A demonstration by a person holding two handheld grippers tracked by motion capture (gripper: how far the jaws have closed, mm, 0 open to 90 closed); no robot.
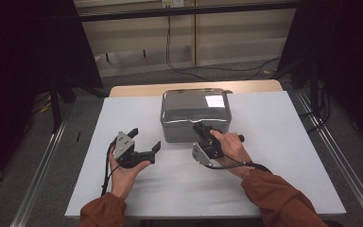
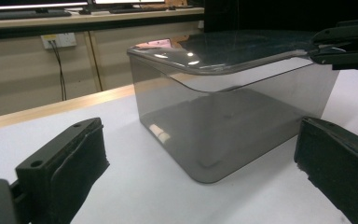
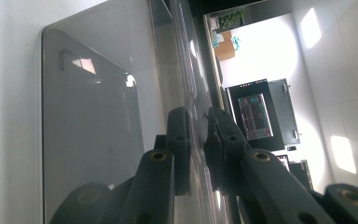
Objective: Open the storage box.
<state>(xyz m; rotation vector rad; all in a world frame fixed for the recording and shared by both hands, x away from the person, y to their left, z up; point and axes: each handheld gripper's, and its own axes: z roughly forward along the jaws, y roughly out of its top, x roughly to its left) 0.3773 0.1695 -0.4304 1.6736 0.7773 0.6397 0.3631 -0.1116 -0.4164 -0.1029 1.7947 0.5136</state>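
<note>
A smoky grey see-through box (image 1: pixel 194 124) stands at the back middle of the white tabletop (image 1: pixel 274 156), with a matching lid (image 1: pixel 196 103) on it. My right gripper (image 1: pixel 199 126) is turned on its side at the box's near edge, shut on the lid's rim. In the right gripper view the two jaws pinch that rim (image 3: pixel 186 70), with the box wall (image 3: pixel 93 130) to the left. My left gripper (image 1: pixel 146 138) is held open left of the box, apart from it. In the left gripper view the box (image 2: pixel 223 130) stands beyond its wide-set pads (image 2: pixel 81 154), and the right gripper (image 2: pixel 318 50) bites the lid (image 2: pixel 233 51).
A wooden strip (image 1: pixel 137 90) edges the table's far side. Black stands (image 1: pixel 56 94) and metal rails (image 1: pixel 42 165) flank the table. Cables (image 1: pixel 208 70) lie on the floor behind. Bare white surface lies in front of and right of the box.
</note>
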